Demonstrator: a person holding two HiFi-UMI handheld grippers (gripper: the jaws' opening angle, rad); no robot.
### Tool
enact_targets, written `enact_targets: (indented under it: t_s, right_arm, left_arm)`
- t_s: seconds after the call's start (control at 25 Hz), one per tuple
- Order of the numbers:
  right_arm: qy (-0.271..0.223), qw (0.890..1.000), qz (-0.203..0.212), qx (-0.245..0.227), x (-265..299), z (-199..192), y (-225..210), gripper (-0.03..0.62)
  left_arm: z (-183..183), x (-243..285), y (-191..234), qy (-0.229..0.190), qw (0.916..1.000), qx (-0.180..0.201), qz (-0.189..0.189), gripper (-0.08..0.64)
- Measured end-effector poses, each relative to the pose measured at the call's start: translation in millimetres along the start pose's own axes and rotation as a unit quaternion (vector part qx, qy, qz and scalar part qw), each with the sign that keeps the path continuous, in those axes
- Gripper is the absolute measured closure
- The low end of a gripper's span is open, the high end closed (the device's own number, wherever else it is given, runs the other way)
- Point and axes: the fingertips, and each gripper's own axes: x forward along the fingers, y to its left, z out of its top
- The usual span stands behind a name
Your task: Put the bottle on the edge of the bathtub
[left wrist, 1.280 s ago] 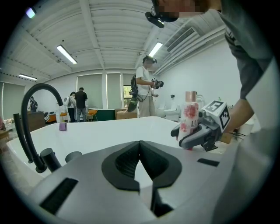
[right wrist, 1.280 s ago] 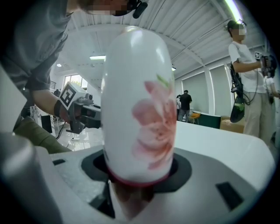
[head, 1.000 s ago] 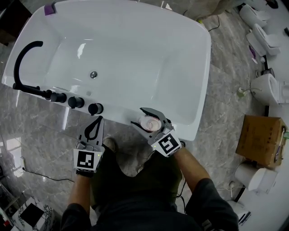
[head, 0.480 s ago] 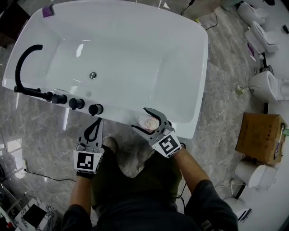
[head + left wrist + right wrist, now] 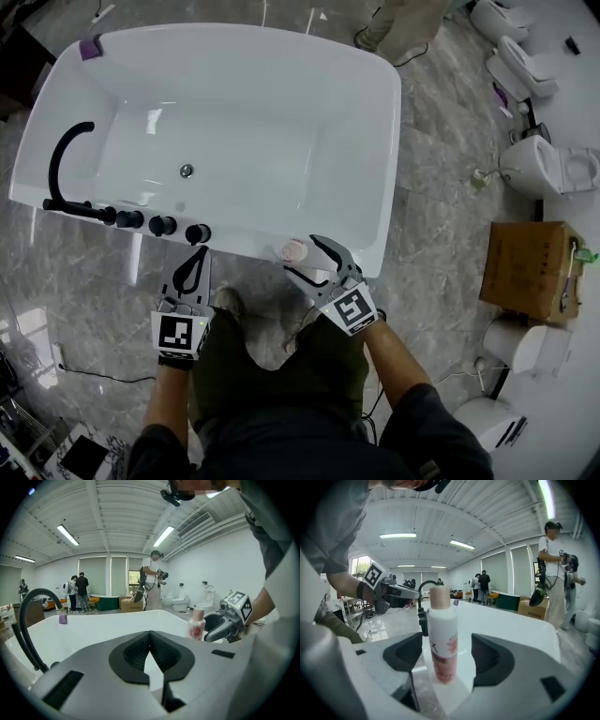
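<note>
- Standing upright on the near rim of the bathtub (image 5: 246, 246), towards its right-hand corner, is the bottle (image 5: 294, 249) — white with a pink floral print and a pale cap.
- The right gripper (image 5: 302, 257) has just been opening its jaws. They flank the bottle, spread wide, with a gap showing on each side.
- The left gripper (image 5: 200, 253) has its jaws pressed together on nothing, just short of the rim by the black tap knobs (image 5: 161, 225), well apart from the bottle.
- Right of the tub, marble floor (image 5: 436, 244) runs out to a cardboard box (image 5: 530, 272) and a toilet (image 5: 553, 169).
</note>
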Motion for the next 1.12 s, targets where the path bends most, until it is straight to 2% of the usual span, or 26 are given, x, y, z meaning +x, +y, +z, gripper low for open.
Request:
enact_targets:
  t_s: [0.16, 0.4, 0.64, 0.8, 1.12]
  right_arm:
    - [0.004, 0.999, -0.037, 0.007, -31.1, 32.5, -6.3, 0.278]
    - [-0.014, 0.993, -0.11, 0.047, -83.0, 96.2, -14.3, 0.279]
    - [-0.027, 0.98, -0.183, 0.071, -132.7, 163.9, -16.7, 0.318]
    - [-0.035, 0.973, -0.215, 0.075, -161.8, 205.3, -13.9, 0.344]
    - [-0.057, 0.956, -0.279, 0.074, -211.1, 255.5, -19.0, 0.393]
  left_arm:
    - [33.7, -8.7, -3.5, -0.002, 0.9999, 0.0, -0.01, 0.558]
    - [94.5, -27.1, -10.6, -0.006, 0.9998, 0.001, -0.02, 0.559]
    - [151.5, -48.3, -18.6, -0.008, 0.9994, -0.002, -0.035, 0.558]
    - [189.0, -63.7, -23.4, -0.011, 0.9987, 0.0, -0.049, 0.558]
    - [242.0, -83.7, -30.7, -0.032, 0.9973, 0.009, -0.065, 0.558]
